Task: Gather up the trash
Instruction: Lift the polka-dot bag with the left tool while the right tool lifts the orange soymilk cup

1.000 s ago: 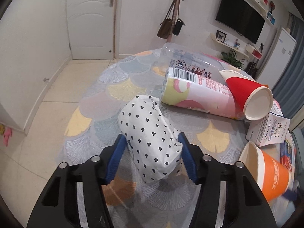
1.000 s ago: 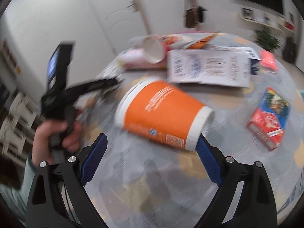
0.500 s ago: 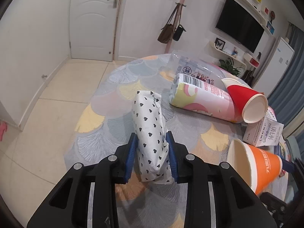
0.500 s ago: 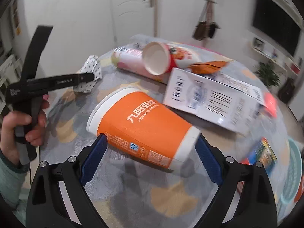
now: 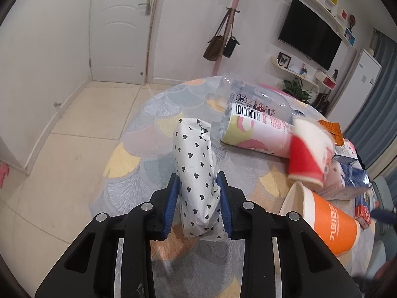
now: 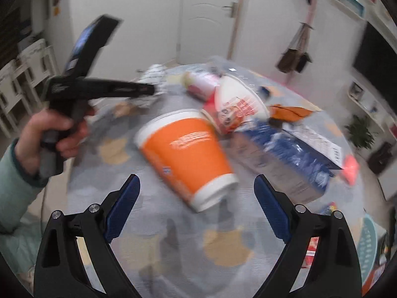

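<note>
Left hand-held gripper [image 5: 197, 206] is clamping the heart-print packet [image 5: 196, 171], frame centre. Right hand-held gripper [image 6: 197, 206] is gaping wide; orange cup [image 6: 184, 154] is lying just ahead on the desk [image 6: 173, 243], base nearest, axis slanting upper-left.

White walls, a white door [image 5: 119, 27], beige tile floor [image 5: 82, 124]. Bags hang on a pink coat stand [image 5: 223, 37], and a black TV [image 5: 310, 39] sits under colorful shelves.
</note>
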{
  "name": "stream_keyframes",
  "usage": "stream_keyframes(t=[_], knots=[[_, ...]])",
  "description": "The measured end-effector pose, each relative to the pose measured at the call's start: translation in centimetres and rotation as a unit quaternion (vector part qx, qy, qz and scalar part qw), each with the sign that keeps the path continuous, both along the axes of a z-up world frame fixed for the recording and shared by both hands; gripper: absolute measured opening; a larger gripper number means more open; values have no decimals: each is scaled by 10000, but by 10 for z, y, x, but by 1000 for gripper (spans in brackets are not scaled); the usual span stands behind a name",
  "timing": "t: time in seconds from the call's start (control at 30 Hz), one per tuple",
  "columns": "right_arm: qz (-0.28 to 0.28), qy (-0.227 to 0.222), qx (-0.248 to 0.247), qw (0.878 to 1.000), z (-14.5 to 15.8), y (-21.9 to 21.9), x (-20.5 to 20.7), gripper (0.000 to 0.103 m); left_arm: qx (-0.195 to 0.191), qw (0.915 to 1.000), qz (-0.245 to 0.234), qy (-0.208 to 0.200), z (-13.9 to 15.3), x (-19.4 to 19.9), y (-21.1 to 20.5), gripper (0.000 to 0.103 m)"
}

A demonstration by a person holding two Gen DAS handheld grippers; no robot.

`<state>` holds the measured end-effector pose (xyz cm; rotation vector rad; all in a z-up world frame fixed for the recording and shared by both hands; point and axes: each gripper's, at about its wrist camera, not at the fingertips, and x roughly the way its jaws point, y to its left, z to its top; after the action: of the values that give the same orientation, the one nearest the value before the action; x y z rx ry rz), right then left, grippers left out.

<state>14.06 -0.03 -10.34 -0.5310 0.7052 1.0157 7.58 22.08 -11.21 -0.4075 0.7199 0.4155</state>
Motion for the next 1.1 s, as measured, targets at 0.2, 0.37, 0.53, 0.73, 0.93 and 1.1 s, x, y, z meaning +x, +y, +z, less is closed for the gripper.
stream_keyframes(t=[0.2, 0.37, 0.53, 0.73, 0.93, 1.1], knots=[[119, 25, -120, 9999, -11, 39, 7, 89, -15, 10000, -66, -33, 2, -4, -3, 30], [400, 105, -491, 9979, -31, 67, 10, 89, -13, 9999, -70, -80, 6, -6, 1, 30], [333, 337, -415, 9980, -38, 68, 6, 81, -37, 9999, -72, -75, 6, -7, 1, 30], [149, 528, 23, 9985, -30, 45, -1, 74, 41, 9994, -141, -327, 23, -12, -3, 30], [-130, 355, 596, 9975, 0, 10, -7, 74, 165, 9951, -476, -849, 54, -21, -23, 30], [-947, 105, 942, 9910, 32, -34, 8, 74, 423, 9893, -816, -1133, 82, -15, -53, 30]])
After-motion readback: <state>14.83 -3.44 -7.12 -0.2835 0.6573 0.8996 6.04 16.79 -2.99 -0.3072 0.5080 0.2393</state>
